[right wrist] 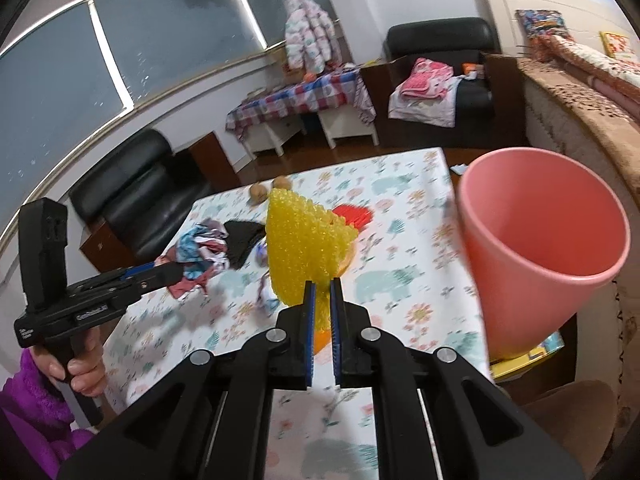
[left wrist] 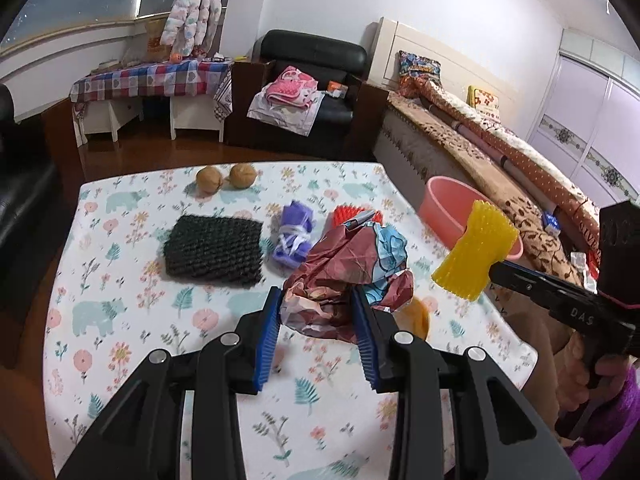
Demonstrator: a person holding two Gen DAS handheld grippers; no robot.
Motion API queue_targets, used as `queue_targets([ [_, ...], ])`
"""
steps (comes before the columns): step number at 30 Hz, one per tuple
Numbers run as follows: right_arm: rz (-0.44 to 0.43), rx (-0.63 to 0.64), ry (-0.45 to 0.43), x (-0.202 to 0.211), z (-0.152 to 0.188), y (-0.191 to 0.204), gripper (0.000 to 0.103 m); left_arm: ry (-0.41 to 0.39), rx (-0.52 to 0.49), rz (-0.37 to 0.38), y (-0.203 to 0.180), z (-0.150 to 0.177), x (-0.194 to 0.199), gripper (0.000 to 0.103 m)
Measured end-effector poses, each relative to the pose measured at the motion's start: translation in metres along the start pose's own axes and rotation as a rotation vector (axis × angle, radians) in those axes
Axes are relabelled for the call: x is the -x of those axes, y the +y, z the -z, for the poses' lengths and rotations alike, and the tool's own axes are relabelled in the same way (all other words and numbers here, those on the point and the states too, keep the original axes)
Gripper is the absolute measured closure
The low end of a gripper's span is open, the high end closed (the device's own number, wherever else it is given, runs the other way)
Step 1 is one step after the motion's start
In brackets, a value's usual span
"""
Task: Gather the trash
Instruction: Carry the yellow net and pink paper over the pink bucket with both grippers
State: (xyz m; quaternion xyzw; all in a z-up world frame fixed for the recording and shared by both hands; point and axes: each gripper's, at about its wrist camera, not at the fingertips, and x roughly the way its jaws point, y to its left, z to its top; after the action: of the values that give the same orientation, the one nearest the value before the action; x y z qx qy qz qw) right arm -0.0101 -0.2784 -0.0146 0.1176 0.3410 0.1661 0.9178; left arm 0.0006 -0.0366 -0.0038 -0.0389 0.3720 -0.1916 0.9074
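Note:
My left gripper [left wrist: 316, 304] is shut on a crumpled maroon and blue wrapper [left wrist: 348, 268], held just above the floral tablecloth [left wrist: 120, 280]; it also shows in the right wrist view [right wrist: 196, 256]. My right gripper [right wrist: 323, 280] is shut on a yellow foam net [right wrist: 304, 244], held in the air left of the pink bin [right wrist: 548, 256]. The yellow net [left wrist: 476, 252] and pink bin [left wrist: 448, 208] also show in the left wrist view. A black foam net [left wrist: 214, 250], a purple wrapper [left wrist: 294, 238] and a red net [left wrist: 348, 214] lie on the table.
Two walnuts [left wrist: 226, 178] sit at the table's far edge. An orange piece [left wrist: 416, 318] lies under the held wrapper. A bed [left wrist: 500, 160] stands at the right, a black armchair [left wrist: 312, 80] and a checked side table [left wrist: 152, 80] beyond.

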Motion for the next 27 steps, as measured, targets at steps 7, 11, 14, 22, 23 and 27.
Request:
queue_targets([
  [7,0.085,-0.048,-0.076,0.015,-0.01,-0.033,0.096,-0.035,-0.004,0.059,-0.028,-0.025,-0.013,0.069],
  [11,0.148,-0.074,-0.114,0.023,-0.017,-0.054,0.096,-0.052,-0.02,0.086,-0.049,-0.042,-0.023,0.069],
  [14,0.195,-0.09,-0.141,0.029,-0.021,-0.069,0.096,-0.058,-0.026,0.108,-0.064,-0.053,-0.032,0.069],
  [22,0.277,-0.107,-0.175,0.033,-0.029,-0.095,0.096,-0.043,-0.05,0.156,-0.1,-0.076,-0.063,0.069],
  [23,0.29,-0.103,-0.179,0.034,-0.029,-0.097,0.096,-0.042,-0.053,0.162,-0.106,-0.079,-0.067,0.069],
  [27,0.326,-0.105,-0.186,0.034,-0.029,-0.107,0.096,-0.041,-0.071,0.166,-0.126,-0.088,-0.082,0.068],
])
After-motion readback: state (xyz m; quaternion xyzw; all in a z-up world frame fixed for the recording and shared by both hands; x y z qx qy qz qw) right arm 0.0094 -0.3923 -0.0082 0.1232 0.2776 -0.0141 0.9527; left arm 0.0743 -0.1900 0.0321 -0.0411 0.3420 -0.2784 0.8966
